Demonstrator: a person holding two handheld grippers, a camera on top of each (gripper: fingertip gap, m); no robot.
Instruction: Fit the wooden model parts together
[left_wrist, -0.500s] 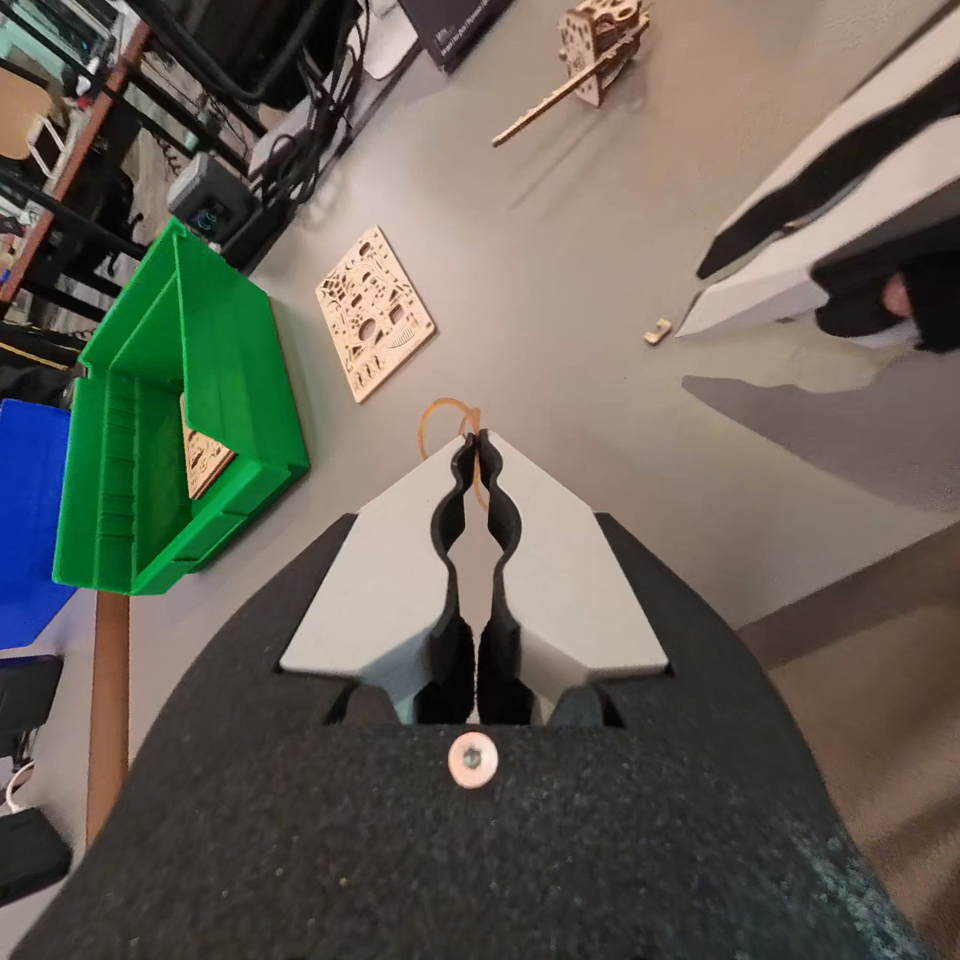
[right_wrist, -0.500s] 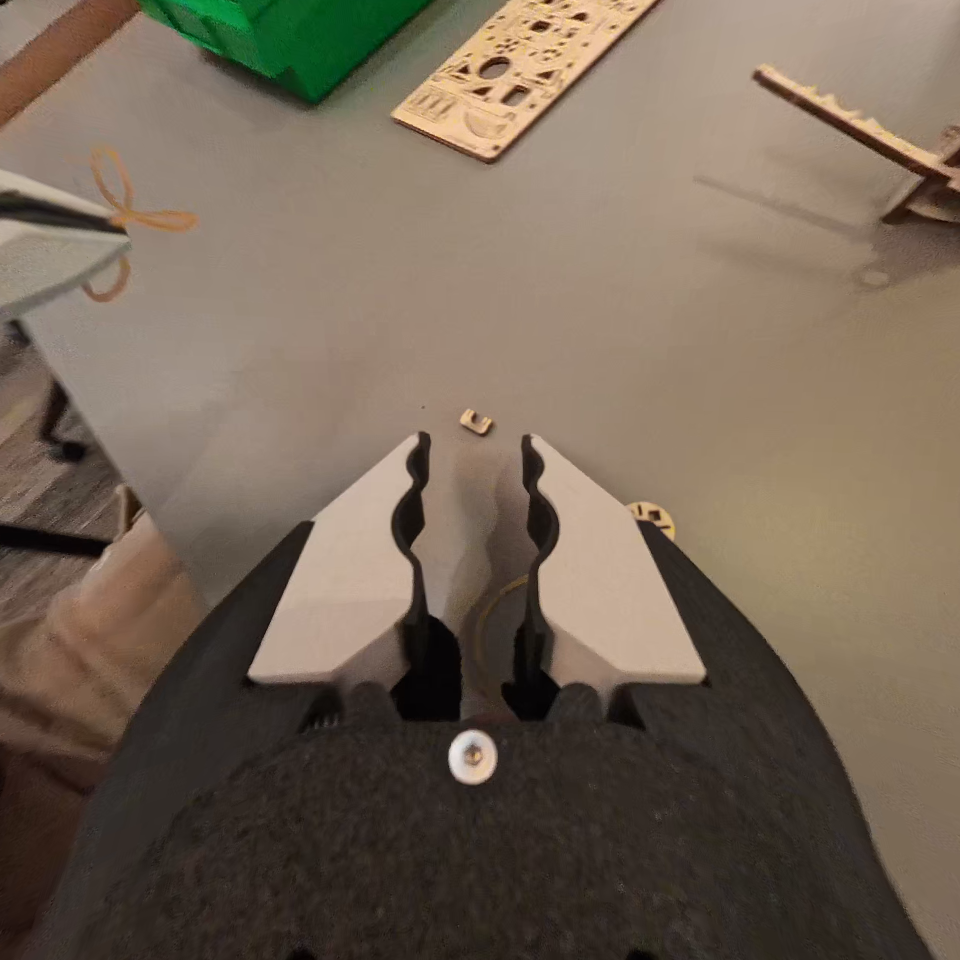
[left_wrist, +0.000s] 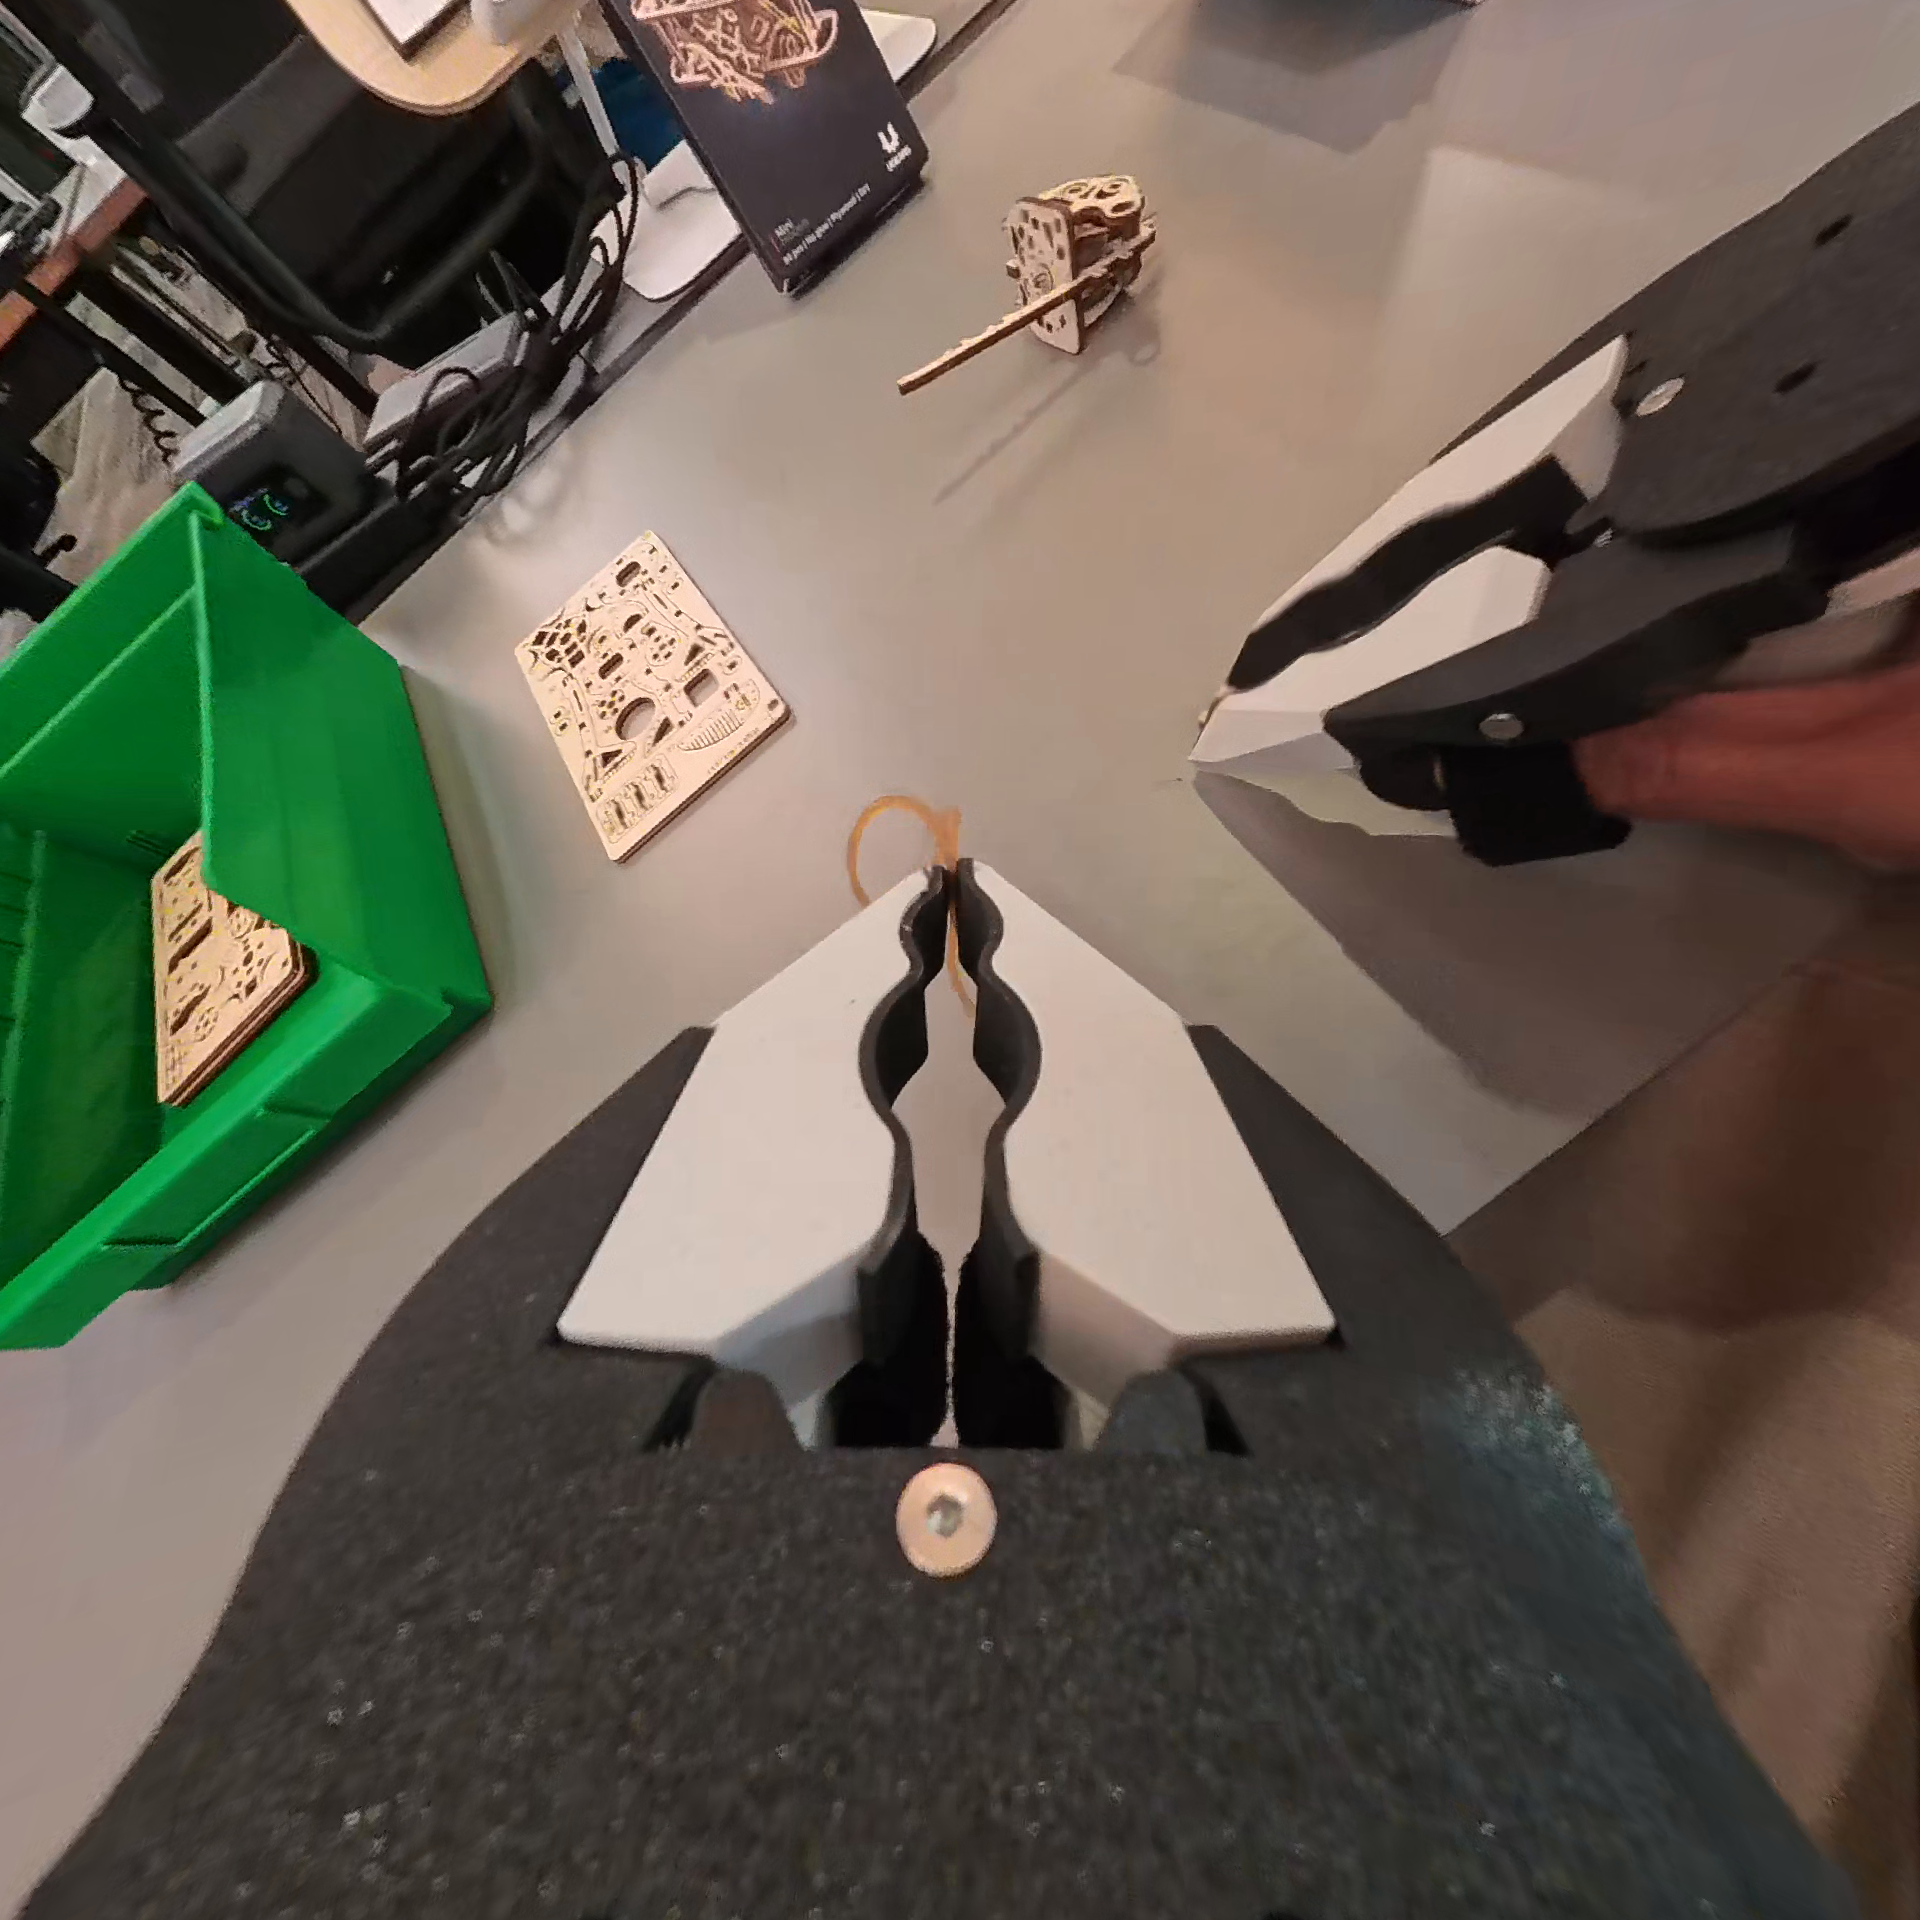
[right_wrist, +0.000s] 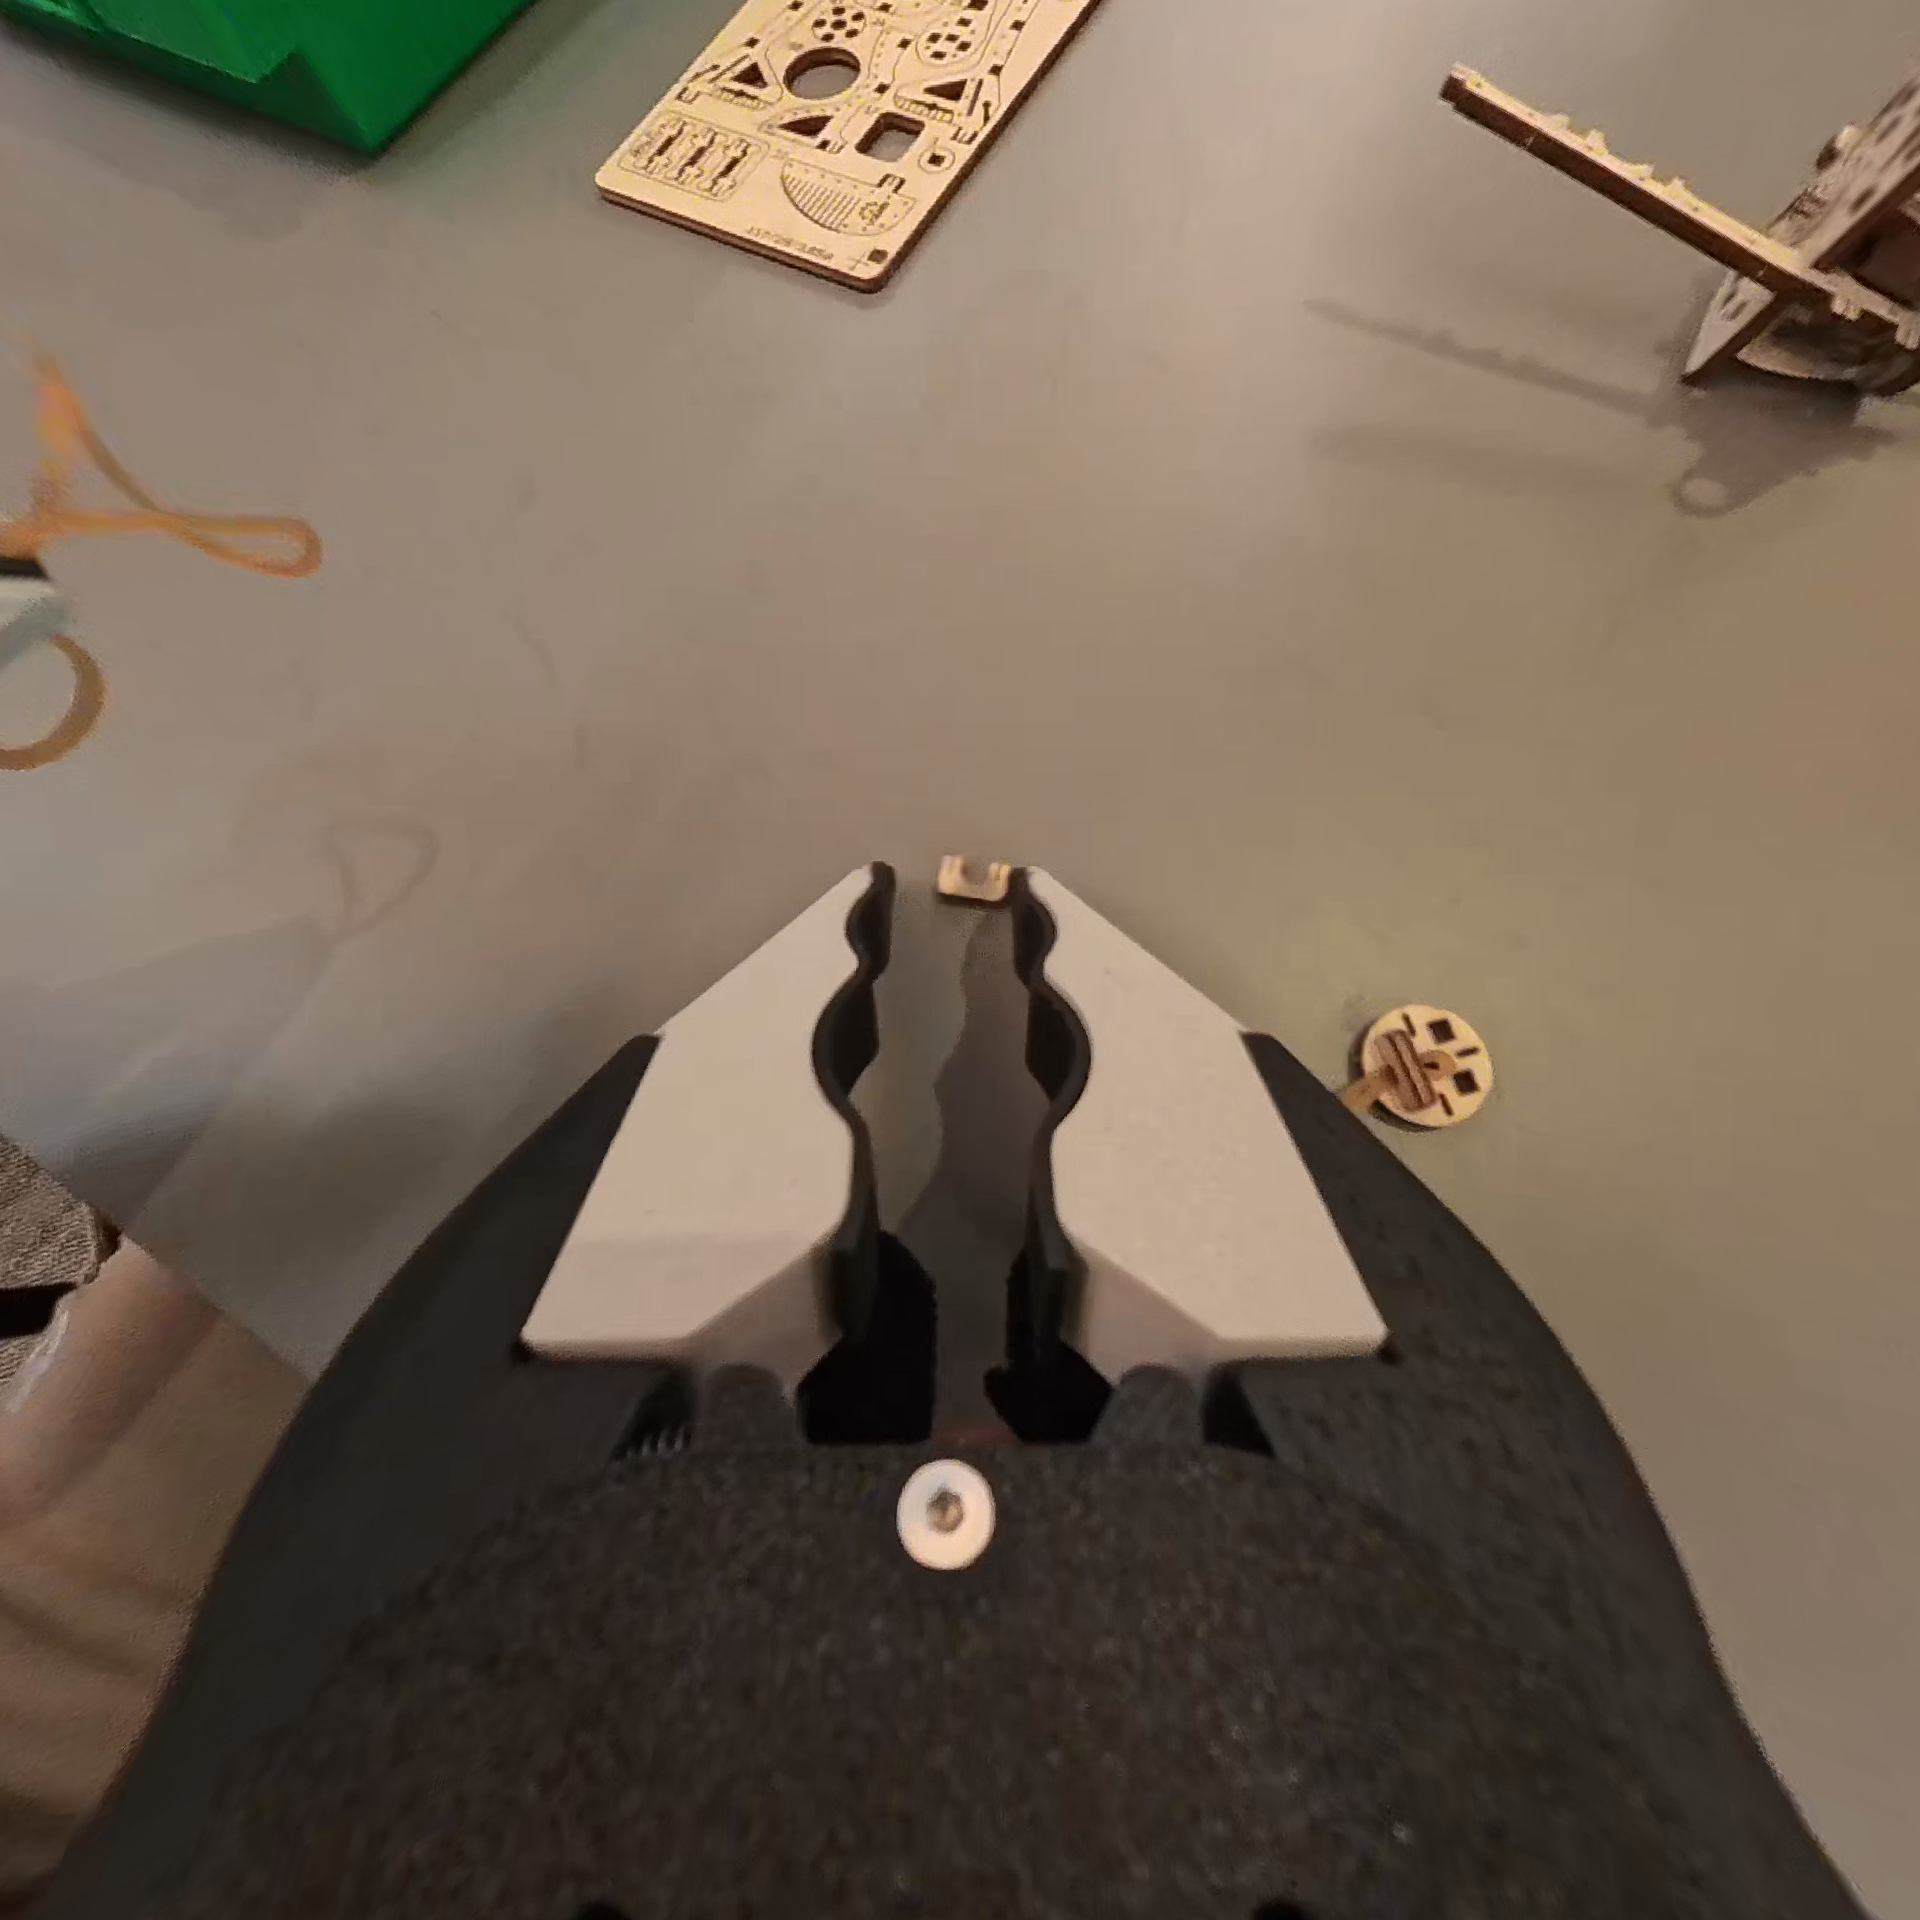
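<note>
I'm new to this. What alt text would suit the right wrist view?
The right gripper, jaws open, hovers over a tiny wooden piece on a grey table. A round wooden disc lies beside it; a wooden parts sheet lies farther off.

Matte grey counter (right_wrist: 1143, 623) throughout. Pale tan laser-cut plywood sheet (left_wrist: 649, 694) at ten o'clock, patterned with dark cut-out outlines. Bright green plastic bin (left_wrist: 312, 748) at nine o'clock, a second tan fretted plywood sheet (left_wrist: 223, 977) inside. Translucent amber rubber band (left_wrist: 894, 831) pinched in left tongs (left_wrist: 951, 883): light grey fingers, black wavy pads, speckled black body. Same colours on right tongs (right_wrist: 954, 883). Small beige wooden clip (right_wrist: 971, 878) at twelve o'clock; cream wooden disc (right_wrist: 1429, 1065), black square holes, at three o'clock.
</note>
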